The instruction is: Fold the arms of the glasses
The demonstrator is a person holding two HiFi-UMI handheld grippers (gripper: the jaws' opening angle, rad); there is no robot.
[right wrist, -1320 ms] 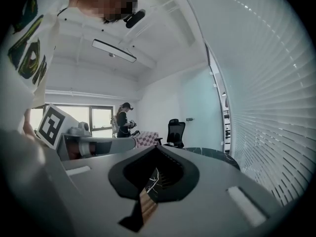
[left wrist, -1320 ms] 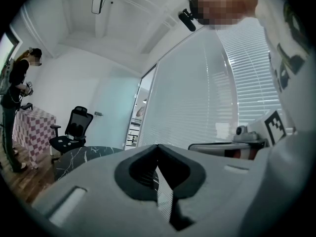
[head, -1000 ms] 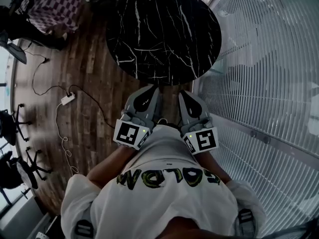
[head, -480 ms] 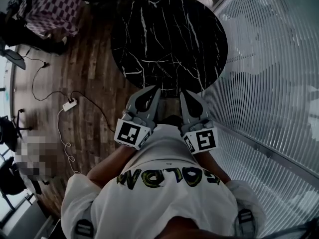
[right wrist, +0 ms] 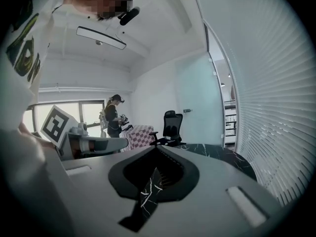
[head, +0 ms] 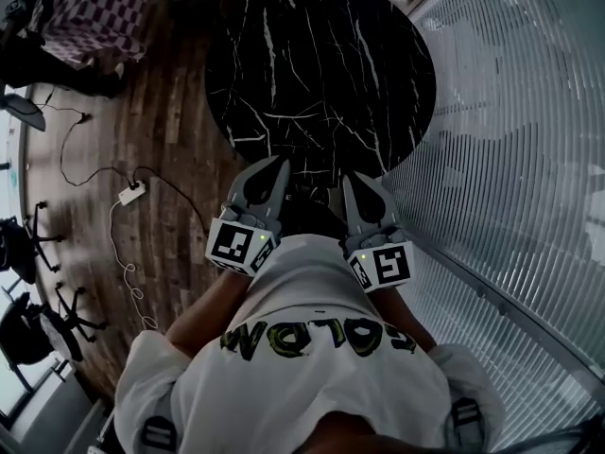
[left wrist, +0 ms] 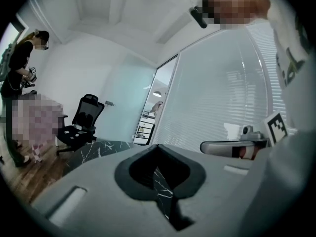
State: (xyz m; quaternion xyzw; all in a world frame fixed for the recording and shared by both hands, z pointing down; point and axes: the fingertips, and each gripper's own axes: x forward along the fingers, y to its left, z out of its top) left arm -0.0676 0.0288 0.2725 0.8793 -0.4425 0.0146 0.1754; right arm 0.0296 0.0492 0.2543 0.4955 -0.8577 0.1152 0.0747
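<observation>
left gripper point(head: 281, 162) and right gripper point(head: 348, 179), each with jaws pressed together on nothing, hung before the black marble table point(head: 321, 64), with the slatted wall point(head: 529, 112) to the right. the left one had edged leftward. i couldn't tell where the glasses were.

Lower centre: white short-sleeved T-shirt point(head: 312, 395) with yellow-green, dark-outlined lettering point(head: 317, 337). Mid-frame: grey moulded left gripper point(head: 281, 164) and right gripper point(head: 348, 179), each ending in a black-and-white square-marker cube point(head: 233, 244) with a small green light point(head: 257, 237).
</observation>
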